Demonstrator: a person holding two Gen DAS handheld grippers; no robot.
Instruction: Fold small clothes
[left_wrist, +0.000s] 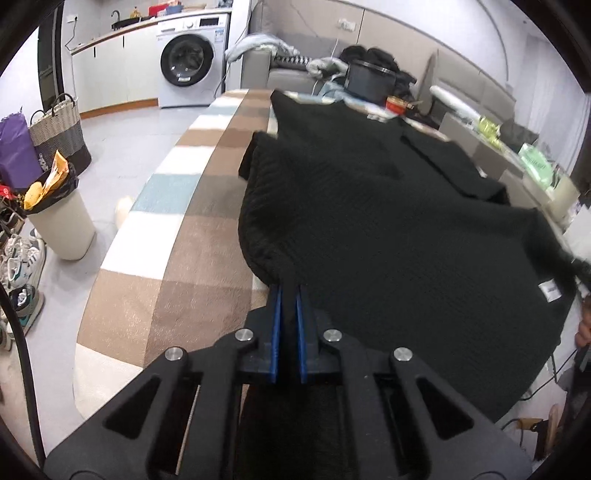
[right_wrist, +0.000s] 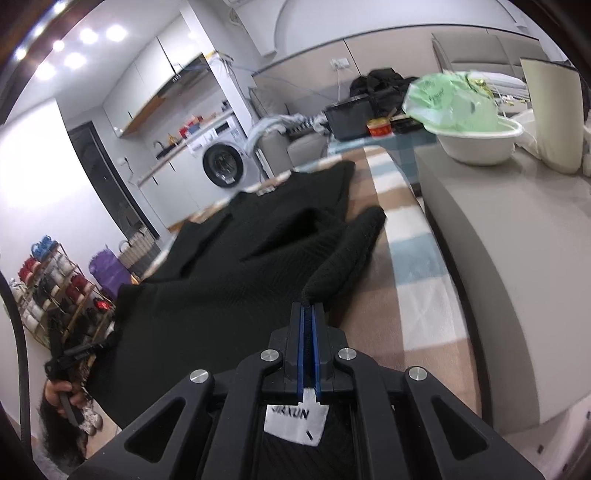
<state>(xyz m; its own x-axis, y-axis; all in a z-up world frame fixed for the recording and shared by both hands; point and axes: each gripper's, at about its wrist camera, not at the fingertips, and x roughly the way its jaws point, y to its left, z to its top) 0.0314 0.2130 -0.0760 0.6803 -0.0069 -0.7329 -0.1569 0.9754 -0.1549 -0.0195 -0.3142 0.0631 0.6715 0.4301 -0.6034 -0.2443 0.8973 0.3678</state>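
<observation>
Left hand-held gripper (left_wrist: 289, 291) clamping near edge of black knit garment (left_wrist: 388, 229), blue pads closed w/ fabric bunched between; cloth also hanging under the gripper body. Right hand-held gripper (right_wrist: 307, 308) likewise pinching the garment's other near edge, jaws closed on a gathered fold, white label (right_wrist: 295, 424) trailing out behind the pads. Garment spreading away from both grippers, lying rumpled over a checked brown/white/blue blanket (left_wrist: 177, 240) covering the surface, one sleeve folded across the middle. Just beside the blanket on the right wrist view: grey sofa block (right_wrist: 498, 266) carrying a white basin (right_wrist: 480, 142) w/ green plastic bag (right_wrist: 450, 101). On the floor left of the surface: cream bin (left_wrist: 62, 225) w/ black liner, woven basket (left_wrist: 61, 129), shoes. Further back: washing machine (left_wrist: 186, 61) under a counter, grey sofa w/ piled clothes.
</observation>
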